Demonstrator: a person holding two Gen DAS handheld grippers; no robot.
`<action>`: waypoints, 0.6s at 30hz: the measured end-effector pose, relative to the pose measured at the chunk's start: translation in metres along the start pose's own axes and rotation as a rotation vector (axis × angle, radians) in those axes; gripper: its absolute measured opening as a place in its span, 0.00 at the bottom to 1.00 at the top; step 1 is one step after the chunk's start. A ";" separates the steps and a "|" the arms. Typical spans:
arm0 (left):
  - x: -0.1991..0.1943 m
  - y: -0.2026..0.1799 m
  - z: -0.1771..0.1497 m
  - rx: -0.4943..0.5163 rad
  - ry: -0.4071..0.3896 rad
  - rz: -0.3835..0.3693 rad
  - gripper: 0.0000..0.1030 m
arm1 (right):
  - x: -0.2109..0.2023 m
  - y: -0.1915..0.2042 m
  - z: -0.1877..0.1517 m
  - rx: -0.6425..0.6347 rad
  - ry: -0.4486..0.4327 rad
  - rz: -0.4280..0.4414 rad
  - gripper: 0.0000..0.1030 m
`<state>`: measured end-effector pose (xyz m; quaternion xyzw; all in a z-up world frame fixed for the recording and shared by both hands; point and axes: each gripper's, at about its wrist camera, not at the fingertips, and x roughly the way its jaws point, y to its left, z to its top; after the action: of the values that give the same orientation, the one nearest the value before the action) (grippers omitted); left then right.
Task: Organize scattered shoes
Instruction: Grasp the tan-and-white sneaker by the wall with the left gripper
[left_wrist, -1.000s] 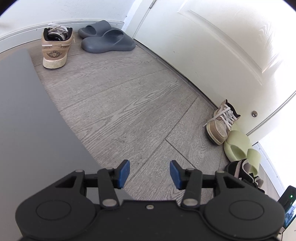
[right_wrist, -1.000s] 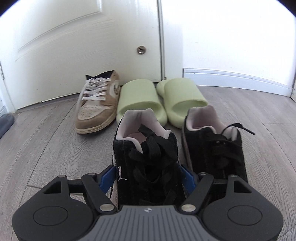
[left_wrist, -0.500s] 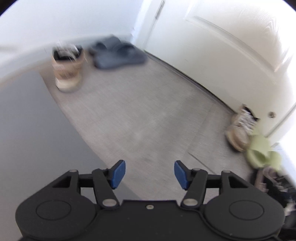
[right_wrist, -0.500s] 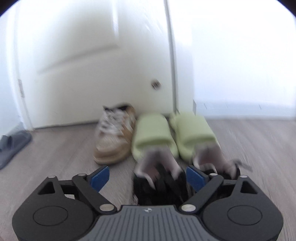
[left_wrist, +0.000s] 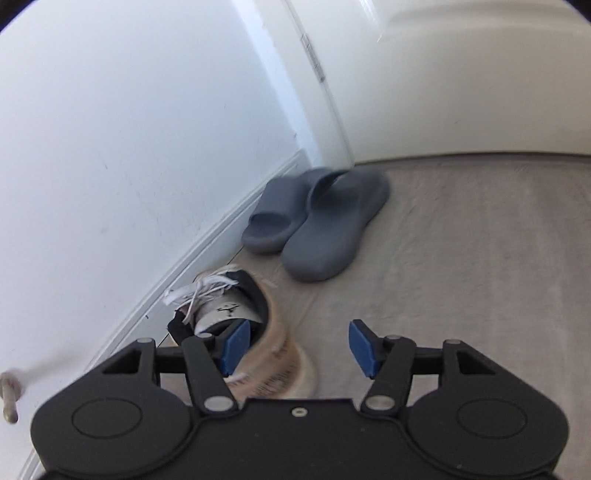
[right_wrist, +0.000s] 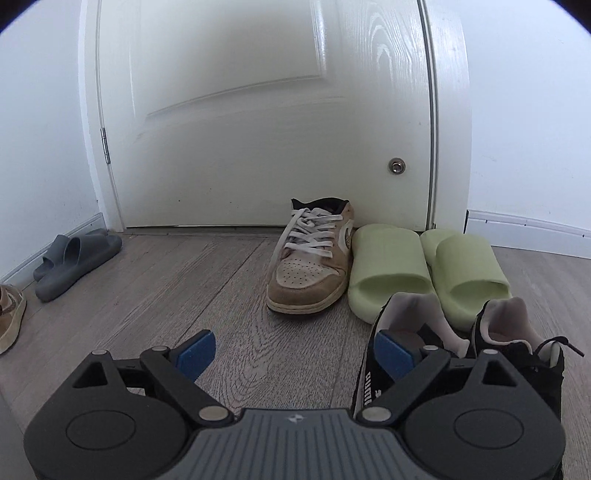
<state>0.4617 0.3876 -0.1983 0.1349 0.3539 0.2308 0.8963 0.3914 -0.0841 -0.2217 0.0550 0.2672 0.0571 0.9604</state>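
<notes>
A tan sneaker (left_wrist: 266, 343) with white laces lies by the baseboard, right under my open left gripper (left_wrist: 297, 345); the left blue pad overlaps its collar and the rest of the gap is over bare floor. Two grey slides (left_wrist: 325, 225) sit just beyond it. In the right wrist view, the matching tan sneaker (right_wrist: 312, 273) stands against the door beside two green slides (right_wrist: 428, 269). A pair of black sneakers (right_wrist: 458, 354) sits in front of the slides. My right gripper (right_wrist: 291, 354) is open over bare floor, left of the black pair, its right pad against the nearer shoe's collar.
A white door (right_wrist: 258, 110) with a small round knob (right_wrist: 396, 165) stands behind the shoes. White walls and baseboard (left_wrist: 207, 251) run along the left. The grey slides (right_wrist: 74, 262) and a tan sneaker's toe (right_wrist: 9, 317) show at the far left. Wood-look floor (right_wrist: 184, 288) spreads between.
My left gripper swung across the floor and closed in on the tan sneaker by the wall. My right gripper let go of the black sneaker, opened and shifted left of it.
</notes>
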 end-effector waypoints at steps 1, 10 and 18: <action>0.010 0.004 0.002 0.010 0.021 0.008 0.59 | 0.002 -0.001 0.000 0.005 0.010 -0.005 0.91; 0.043 -0.015 0.015 0.099 0.124 -0.032 0.53 | 0.006 -0.002 0.001 0.004 0.034 -0.023 0.91; 0.033 0.007 0.024 -0.083 0.188 -0.059 0.19 | 0.006 -0.005 0.001 0.017 0.045 -0.007 0.91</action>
<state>0.4976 0.4085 -0.1978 0.0649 0.4304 0.2302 0.8704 0.3978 -0.0880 -0.2244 0.0609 0.2895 0.0525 0.9538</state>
